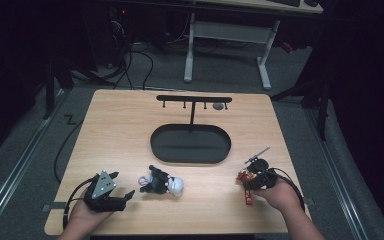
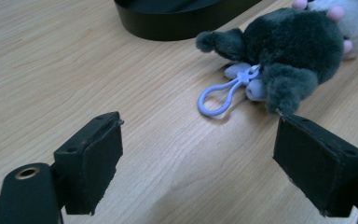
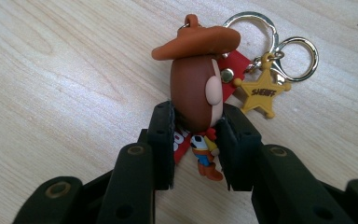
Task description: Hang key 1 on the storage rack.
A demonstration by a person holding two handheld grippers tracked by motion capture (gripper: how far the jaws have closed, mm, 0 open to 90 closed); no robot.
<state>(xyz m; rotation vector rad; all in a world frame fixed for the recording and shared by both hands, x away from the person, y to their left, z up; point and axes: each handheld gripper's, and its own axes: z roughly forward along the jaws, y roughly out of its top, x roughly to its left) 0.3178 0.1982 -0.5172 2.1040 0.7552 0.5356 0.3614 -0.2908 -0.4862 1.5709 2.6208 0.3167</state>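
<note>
**Two grippers, two keychains on a wooden table**

Dark floor and the white legs of another desk surround a light wooden table (image 1: pixel 130 130) that fills the middle of the high view; near its far edge stands a black metal hanger stand (image 1: pixel 193 100), a crossbar with small hooks on a thin post rising from a black oval tray (image 1: pixel 190 144); a small grey object hangs at the bar's right end, too small to make out.

At the near left corner the left gripper (image 1: pixel 120 197) rests low over the table, its jaws wide apart with bare wood between them; just beyond its tips lies a dark grey plush toy keychain (image 2: pixel 284 51) on its side, with a pale lilac plastic clip loop (image 2: pixel 216 98) flat on the wood and a white plush part (image 1: pixel 176 185) touching the toy's far side.

At the near right the right gripper (image 3: pixel 195 144) is clamped on a brown-haired cowboy figure keychain (image 3: pixel 193 93) with an orange hat; the pads press the head from both sides; its silver key rings (image 3: pixel 298 58) and yellow sheriff star charm (image 3: pixel 261 93) lie on the table beside the hat, and a red tag (image 3: pixel 235 63) shows behind the head.
</note>
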